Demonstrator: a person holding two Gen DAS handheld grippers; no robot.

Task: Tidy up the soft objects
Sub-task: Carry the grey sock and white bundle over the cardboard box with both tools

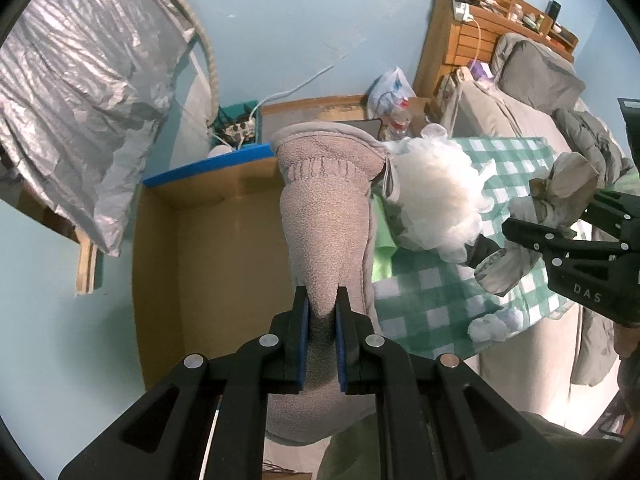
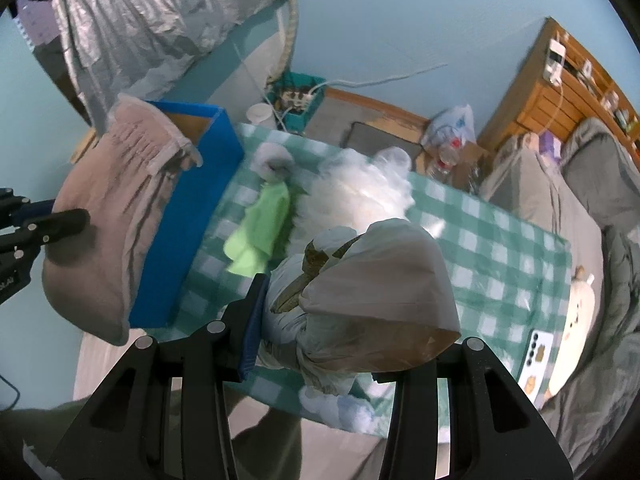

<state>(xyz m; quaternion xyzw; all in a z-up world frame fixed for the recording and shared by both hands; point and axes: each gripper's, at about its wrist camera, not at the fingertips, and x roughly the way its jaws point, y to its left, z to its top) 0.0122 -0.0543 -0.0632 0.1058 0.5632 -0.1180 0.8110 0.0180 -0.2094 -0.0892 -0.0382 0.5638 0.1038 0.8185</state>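
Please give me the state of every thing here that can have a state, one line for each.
Left gripper: shut on the fleece pouch.
Fleece pouch: lifted, hanging over the box.
Right gripper: shut on the grey bundle.
Grey bundle: lifted, knotted.
Box: open, looks empty.
Green cloth: lying on the checked cloth.
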